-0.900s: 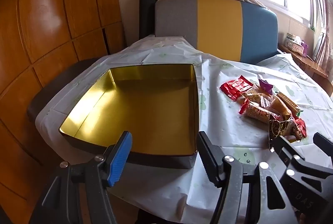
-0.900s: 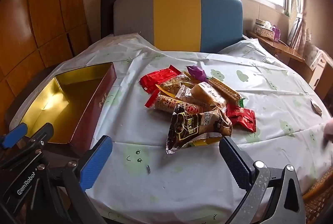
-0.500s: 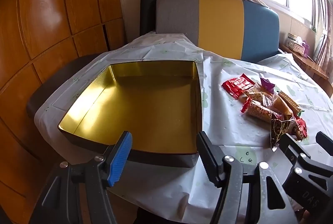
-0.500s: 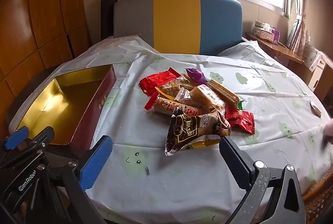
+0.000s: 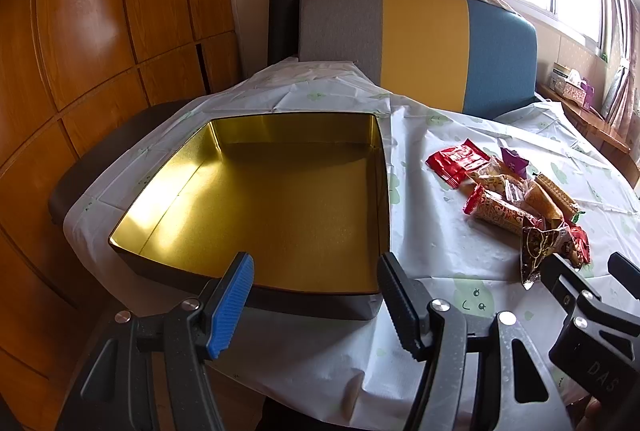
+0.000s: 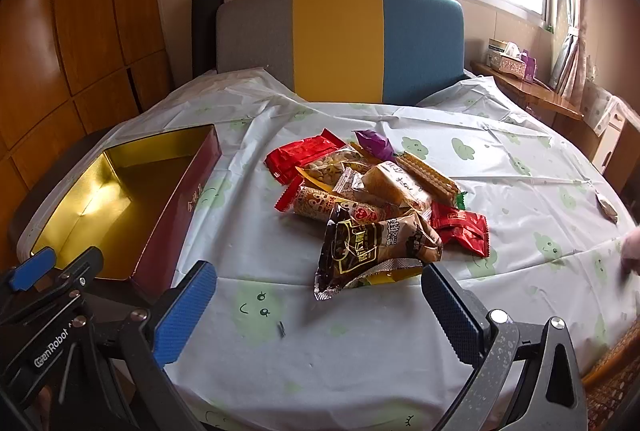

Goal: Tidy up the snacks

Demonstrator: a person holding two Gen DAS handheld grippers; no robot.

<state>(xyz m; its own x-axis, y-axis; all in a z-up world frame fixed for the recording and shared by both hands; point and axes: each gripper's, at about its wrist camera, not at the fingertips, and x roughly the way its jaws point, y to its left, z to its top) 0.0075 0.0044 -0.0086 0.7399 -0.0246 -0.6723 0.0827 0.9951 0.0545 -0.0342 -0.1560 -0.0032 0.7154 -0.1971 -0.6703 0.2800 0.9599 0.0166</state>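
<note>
One tin (image 5: 280,207), gold-lined, dark red outside, lid off and nothing inside, at the bench's (image 6: 360,351) left edge. One heap of snack packets (image 6: 376,199), about ten, mid-bench and apart from the tin: two red packets, one purple wrapper, one long wafer pack, one large dark brown bag (image 6: 372,251) nearest the front, the rest overlapping and hard to count. Bare cloth lies between tin and heap, along the front edge, and widely to the right. Left claw (image 5: 316,295): jaws apart, holding nothing, before the tin's near wall. Right claw (image 6: 316,311): jaws wide apart, holding nothing, before the brown bag.
</note>
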